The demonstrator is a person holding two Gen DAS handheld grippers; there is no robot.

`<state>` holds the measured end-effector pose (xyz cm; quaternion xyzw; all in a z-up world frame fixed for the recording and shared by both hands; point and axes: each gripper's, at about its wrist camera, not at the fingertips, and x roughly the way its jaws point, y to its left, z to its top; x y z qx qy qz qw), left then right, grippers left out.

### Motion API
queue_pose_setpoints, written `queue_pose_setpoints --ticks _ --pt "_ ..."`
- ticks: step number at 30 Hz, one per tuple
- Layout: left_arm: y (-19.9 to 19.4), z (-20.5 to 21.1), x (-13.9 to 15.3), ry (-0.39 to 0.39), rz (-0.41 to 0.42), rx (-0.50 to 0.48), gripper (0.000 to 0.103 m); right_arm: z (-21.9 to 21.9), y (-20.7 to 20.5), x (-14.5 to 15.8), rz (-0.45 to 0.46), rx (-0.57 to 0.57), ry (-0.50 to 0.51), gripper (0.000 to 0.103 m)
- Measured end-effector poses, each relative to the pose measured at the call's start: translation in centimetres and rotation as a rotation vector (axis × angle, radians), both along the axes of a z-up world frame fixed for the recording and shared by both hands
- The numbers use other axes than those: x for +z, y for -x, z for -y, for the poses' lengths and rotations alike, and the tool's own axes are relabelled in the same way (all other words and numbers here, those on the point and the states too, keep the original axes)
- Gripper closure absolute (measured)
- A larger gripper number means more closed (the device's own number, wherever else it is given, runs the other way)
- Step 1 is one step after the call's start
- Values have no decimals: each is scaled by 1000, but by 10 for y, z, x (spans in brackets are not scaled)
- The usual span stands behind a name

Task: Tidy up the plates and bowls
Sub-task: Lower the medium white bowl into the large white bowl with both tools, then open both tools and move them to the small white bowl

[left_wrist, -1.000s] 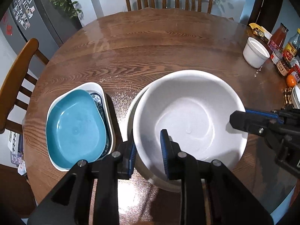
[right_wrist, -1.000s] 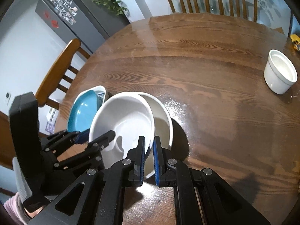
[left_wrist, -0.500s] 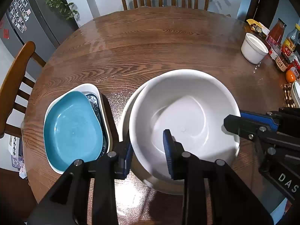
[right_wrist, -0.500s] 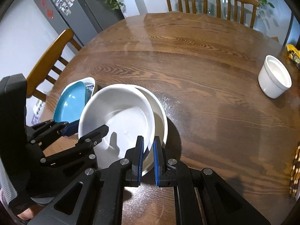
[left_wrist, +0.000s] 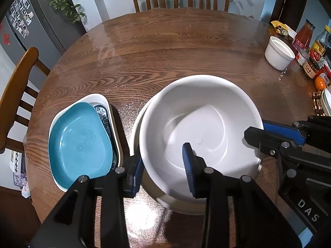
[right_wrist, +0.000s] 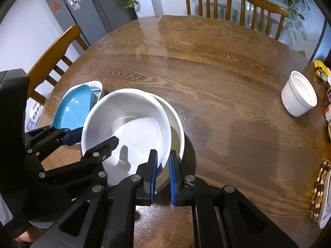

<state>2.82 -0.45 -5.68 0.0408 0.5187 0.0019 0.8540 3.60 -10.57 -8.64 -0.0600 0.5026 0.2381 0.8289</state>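
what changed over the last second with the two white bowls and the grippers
The left gripper has just been opening around the near rim of the top white bowl; its pads now stand clear, so it has let go. The right gripper stays clamped on that bowl's rim. The bowl remains nested in the lower white bowl; the blue plate and white cup are unmoved.

White bowl (left_wrist: 198, 128) nests tilted in another bowl (right_wrist: 175, 124), beside stacked plates (left_wrist: 78, 144)

Black left tool (left_wrist: 163, 169), blue pads, silver screws.
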Motion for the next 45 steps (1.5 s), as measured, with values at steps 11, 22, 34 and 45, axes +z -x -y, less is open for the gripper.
queue_pose_setpoints --ticks 11,22,34,45 --pt "0 0 5 -10 21 -5 61 -4 2 3 32 14 31 95" --pt "2 1 9 -2 31 -11 52 1 4 9 46 -2 14 95" --pt "8 -9 20 -2 68 33 19 20 6 18 46 -50 -48 75" --pt "11 -19 24 34 61 88 8 55 5 18 23 -155 -122 40"
